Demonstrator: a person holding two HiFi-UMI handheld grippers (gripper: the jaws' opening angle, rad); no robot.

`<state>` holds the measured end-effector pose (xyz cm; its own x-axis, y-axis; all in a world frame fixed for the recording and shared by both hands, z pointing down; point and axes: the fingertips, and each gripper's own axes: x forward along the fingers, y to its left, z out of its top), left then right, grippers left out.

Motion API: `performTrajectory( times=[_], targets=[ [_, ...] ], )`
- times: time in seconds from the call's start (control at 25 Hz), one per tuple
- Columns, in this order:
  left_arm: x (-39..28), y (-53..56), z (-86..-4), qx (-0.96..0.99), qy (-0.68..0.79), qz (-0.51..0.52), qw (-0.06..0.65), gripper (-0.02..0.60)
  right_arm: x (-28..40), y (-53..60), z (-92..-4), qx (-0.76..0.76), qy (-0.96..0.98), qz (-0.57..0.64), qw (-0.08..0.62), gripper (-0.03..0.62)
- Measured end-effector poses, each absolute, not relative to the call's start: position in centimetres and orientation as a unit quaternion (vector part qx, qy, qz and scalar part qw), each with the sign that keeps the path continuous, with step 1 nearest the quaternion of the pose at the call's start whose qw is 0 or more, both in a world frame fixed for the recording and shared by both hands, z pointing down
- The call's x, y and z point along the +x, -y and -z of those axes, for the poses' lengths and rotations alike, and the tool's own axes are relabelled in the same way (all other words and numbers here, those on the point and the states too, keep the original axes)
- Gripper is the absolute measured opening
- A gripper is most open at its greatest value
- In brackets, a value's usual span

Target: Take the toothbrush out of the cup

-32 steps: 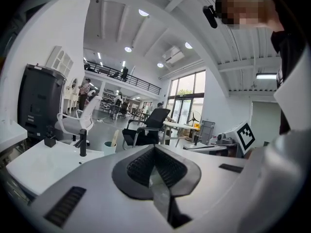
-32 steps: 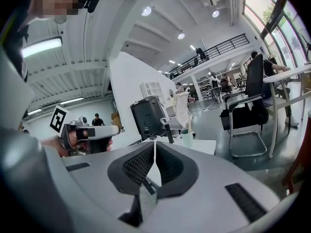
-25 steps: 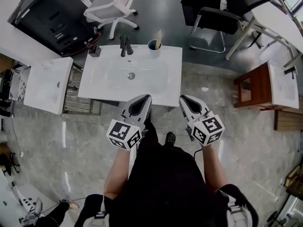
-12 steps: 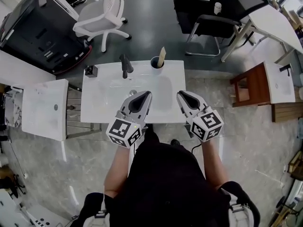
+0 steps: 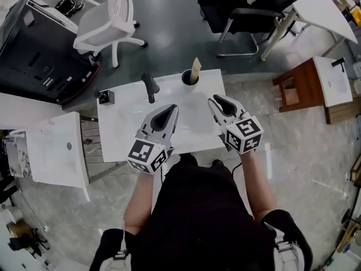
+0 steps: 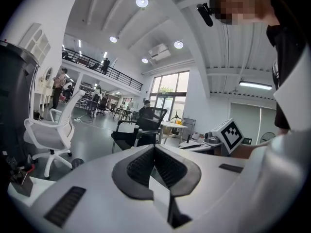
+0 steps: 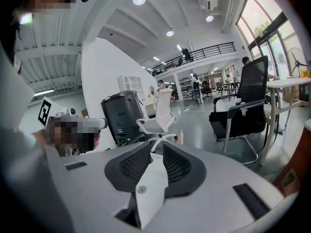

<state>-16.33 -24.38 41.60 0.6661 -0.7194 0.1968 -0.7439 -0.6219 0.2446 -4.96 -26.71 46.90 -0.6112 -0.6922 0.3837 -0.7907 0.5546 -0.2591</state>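
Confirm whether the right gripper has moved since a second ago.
Yes. The right gripper, jaws opening with nothing between them, went from the washbasin's near edge to over its top, closer to the cup.

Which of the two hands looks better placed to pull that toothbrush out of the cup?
Right, probably. The right gripper has its jaws opening with nothing between them, and its own view shows the toothbrush just past them, leaning out of the cup. The left gripper is shut.
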Motion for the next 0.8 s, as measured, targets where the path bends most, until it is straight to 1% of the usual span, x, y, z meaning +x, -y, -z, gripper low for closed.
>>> performTrajectory(
  times=[0.28, 0.44, 0.8],
  targets=[
    [-16.7, 25.9, -42.8, 0.907, 0.383, -0.049, 0.169, 0.014, -5.8, 29.6, -49.6, 0.444, 0.855, -0.238, 0.122, 0.12],
    [-16.7, 26.7, -43.5, 0.909, 0.372, -0.055, 0.18, 0.014, -5.9, 31.4, -51.0, 0.456, 0.844, -0.255, 0.122, 0.134],
    [-16.7, 27.4, -44.6, 0.912, 0.357, -0.06, 0.194, 0.014, -6.4, 35.7, -54.7, 0.473, 0.828, -0.262, 0.148, 0.183]
  ],
)
